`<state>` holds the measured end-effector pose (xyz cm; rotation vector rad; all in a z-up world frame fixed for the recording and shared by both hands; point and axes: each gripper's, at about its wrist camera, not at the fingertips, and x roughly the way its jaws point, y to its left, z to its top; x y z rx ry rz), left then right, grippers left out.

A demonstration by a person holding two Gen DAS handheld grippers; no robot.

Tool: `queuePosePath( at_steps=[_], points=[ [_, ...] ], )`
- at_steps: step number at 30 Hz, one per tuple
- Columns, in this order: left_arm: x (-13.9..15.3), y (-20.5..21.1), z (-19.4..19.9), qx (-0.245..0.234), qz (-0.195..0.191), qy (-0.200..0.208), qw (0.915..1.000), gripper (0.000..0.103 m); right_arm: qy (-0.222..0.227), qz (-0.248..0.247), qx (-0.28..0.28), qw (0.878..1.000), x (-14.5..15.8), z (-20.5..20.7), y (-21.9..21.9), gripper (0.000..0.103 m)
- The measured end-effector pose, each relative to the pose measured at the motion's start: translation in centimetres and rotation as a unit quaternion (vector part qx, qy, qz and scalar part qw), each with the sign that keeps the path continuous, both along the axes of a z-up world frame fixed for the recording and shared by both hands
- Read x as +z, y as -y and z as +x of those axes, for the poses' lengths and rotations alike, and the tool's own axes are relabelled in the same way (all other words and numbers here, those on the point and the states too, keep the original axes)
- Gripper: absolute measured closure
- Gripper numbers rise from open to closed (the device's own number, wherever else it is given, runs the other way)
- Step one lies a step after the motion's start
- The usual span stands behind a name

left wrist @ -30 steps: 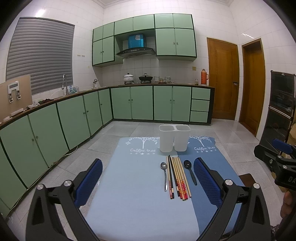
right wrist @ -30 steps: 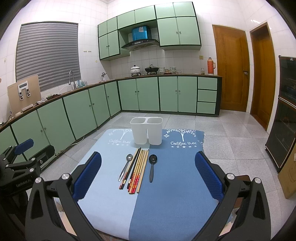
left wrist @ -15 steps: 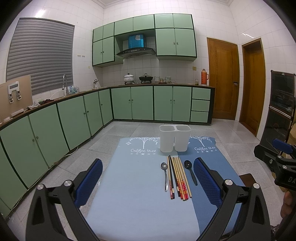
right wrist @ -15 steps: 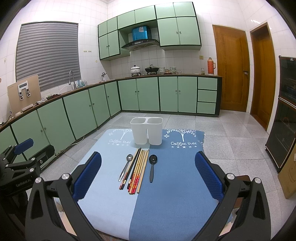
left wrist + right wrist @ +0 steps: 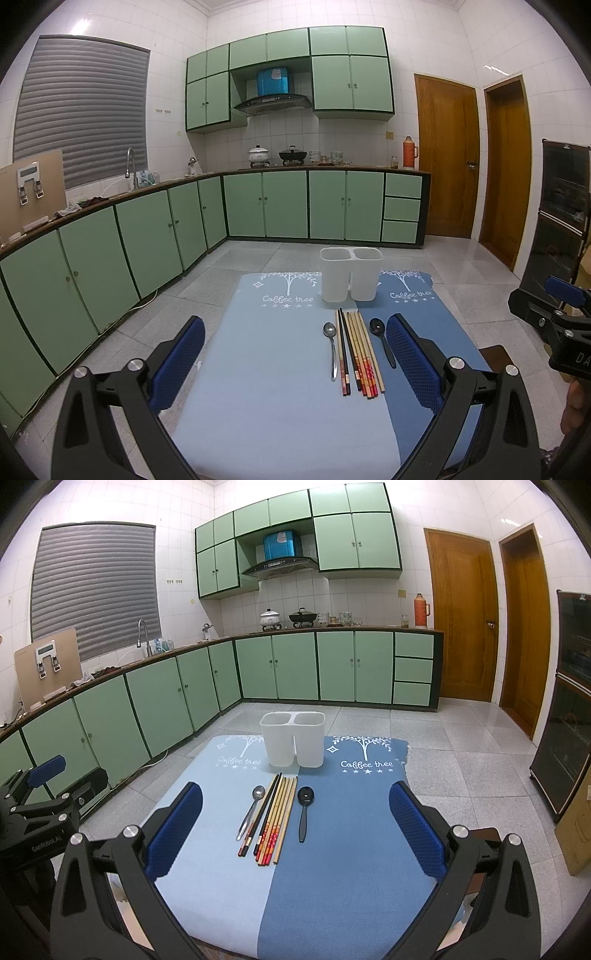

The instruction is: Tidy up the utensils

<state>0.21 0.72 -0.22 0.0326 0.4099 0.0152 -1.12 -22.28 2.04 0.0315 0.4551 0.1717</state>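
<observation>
A white two-compartment utensil holder stands at the far end of a blue table mat. In front of it lie a metal spoon, several chopsticks and a black spoon, side by side. My left gripper is open and empty, hovering above the mat's near part. My right gripper is open and empty, also above the near part. Each gripper shows at the edge of the other's view.
The table stands in a kitchen with green cabinets along the left and back walls. Wooden doors are at the back right. A dark cabinet and a cardboard box stand to the right.
</observation>
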Motion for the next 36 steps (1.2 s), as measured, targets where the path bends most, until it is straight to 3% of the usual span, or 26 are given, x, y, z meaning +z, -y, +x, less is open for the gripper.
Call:
queuePosePath(
  at_steps=[22, 36],
  points=[
    [-0.5, -0.4, 0.5, 0.005, 0.001, -0.005, 1.0000, 0.007, -0.006, 0.002, -0.001, 1.000, -0.6, 0.1, 0.7, 0.005],
    [-1.6, -0.5, 3.0, 0.013, 0.008, -0.033, 0.9993, 0.007, -0.029, -0.019, -0.001, 0.999, -1.6, 3.0, -0.3, 0.005]
  ],
)
